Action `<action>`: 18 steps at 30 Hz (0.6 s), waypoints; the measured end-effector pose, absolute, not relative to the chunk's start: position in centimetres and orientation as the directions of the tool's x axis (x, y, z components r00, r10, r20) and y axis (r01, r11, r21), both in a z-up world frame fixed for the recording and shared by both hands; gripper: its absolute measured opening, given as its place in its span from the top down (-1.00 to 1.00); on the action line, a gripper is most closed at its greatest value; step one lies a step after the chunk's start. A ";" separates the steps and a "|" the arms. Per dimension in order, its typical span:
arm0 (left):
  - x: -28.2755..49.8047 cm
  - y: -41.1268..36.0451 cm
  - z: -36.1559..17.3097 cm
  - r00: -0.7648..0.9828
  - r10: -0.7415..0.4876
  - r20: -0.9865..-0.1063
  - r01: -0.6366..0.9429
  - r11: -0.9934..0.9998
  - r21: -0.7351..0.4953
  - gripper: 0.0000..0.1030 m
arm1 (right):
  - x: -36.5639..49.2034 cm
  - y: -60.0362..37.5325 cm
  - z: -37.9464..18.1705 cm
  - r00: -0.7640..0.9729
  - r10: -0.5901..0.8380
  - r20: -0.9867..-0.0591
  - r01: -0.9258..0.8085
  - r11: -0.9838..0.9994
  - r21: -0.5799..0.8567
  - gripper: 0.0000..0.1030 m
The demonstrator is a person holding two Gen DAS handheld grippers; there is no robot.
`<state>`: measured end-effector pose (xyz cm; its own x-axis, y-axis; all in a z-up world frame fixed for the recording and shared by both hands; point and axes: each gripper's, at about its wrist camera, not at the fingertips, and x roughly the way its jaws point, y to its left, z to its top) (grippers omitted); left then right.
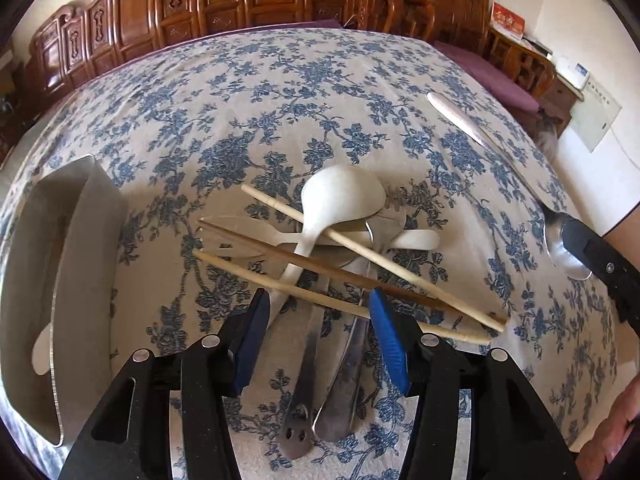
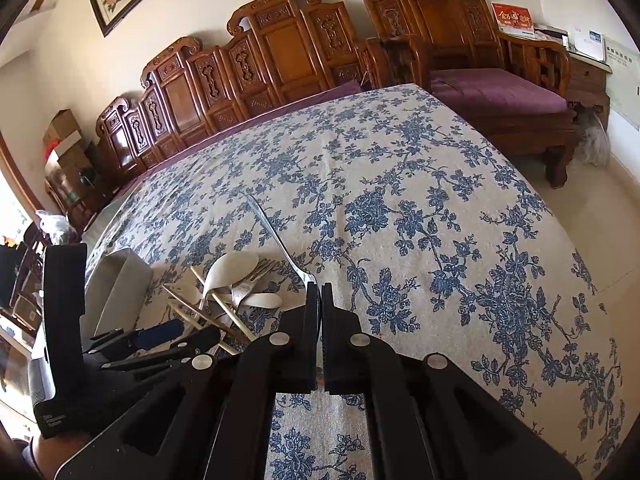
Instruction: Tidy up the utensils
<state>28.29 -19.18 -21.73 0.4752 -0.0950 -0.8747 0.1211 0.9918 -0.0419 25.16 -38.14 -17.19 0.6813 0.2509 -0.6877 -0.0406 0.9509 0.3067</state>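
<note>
A heap of utensils lies on the floral tablecloth: a white plastic spoon (image 1: 340,196), three chopsticks (image 1: 320,264) crossed over it, and two metal handles (image 1: 304,380) pointing toward me. My left gripper (image 1: 319,300) hovers open above the near end of the heap, its blue pads (image 1: 386,332) on either side of the metal handles and touching nothing. My right gripper (image 2: 319,288) is shut on a metal spoon (image 2: 276,236), held at the bowl with the handle pointing away. It also shows at the right of the left wrist view, right gripper (image 1: 592,252) with the spoon (image 1: 460,120).
A grey metal tray (image 1: 80,240) stands left of the heap, with a white spoon-like shape at its near end. Carved wooden benches (image 2: 280,52) with purple cushions line the table's far side. The table edge (image 2: 560,216) drops off to the right. A hand (image 1: 624,420) shows at lower right.
</note>
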 end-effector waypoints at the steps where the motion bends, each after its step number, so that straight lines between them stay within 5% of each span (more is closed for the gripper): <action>1: 28.2 -19.2 -21.7 0.475 -0.090 -0.875 0.127 0.991 -0.033 0.02 | 25.2 -38.2 -17.2 0.681 0.251 -0.688 -0.042 0.951 0.306 0.94; 18: 27.4 -17.6 -22.2 0.430 -0.117 -0.895 0.201 0.979 -0.032 0.14 | 25.2 -38.0 -17.0 0.682 0.252 -0.687 -0.044 0.951 0.305 0.94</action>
